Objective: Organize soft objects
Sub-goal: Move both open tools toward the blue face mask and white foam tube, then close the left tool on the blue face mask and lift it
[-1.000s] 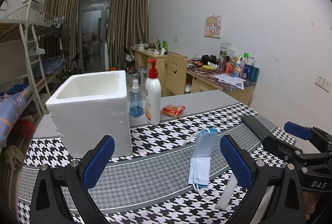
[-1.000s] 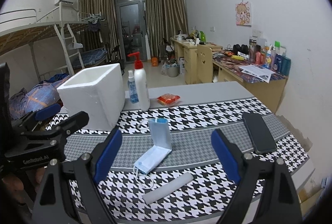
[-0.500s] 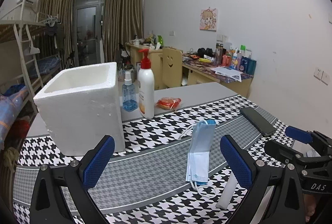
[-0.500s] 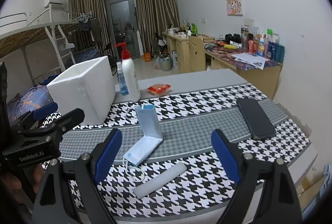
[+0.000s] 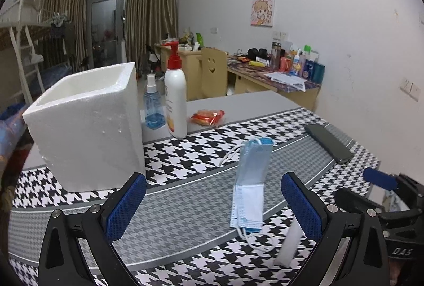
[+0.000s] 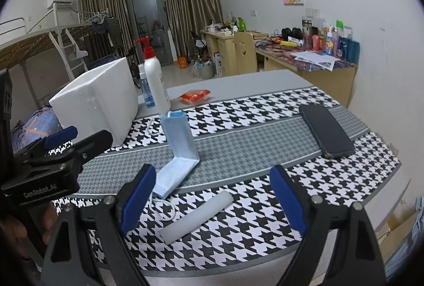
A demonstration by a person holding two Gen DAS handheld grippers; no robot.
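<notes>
A stack of light blue face masks (image 5: 250, 183) (image 6: 179, 146) lies bent on the houndstooth tablecloth, its far half propped up. A white foam roll (image 6: 197, 217) (image 5: 290, 241) lies near the table's front edge. A white foam box (image 5: 87, 124) (image 6: 98, 100), open on top, stands at the left. My left gripper (image 5: 212, 206) is open, above the cloth, with the masks just beyond its right finger. My right gripper (image 6: 212, 199) is open too, and the foam roll lies below, between its fingers, untouched.
A black phone (image 6: 326, 130) (image 5: 328, 144) lies on the right of the cloth. Behind the masks stand a white pump bottle (image 5: 175, 100), a small blue spray bottle (image 5: 152, 107) and an orange snack packet (image 5: 208, 117). The table's front edge is close below.
Both grippers have sunk toward the table, so masks and roll look larger and nearer. In the left wrist view the right gripper dropped lower, uncovering the phone. Nothing was grasped.
</notes>
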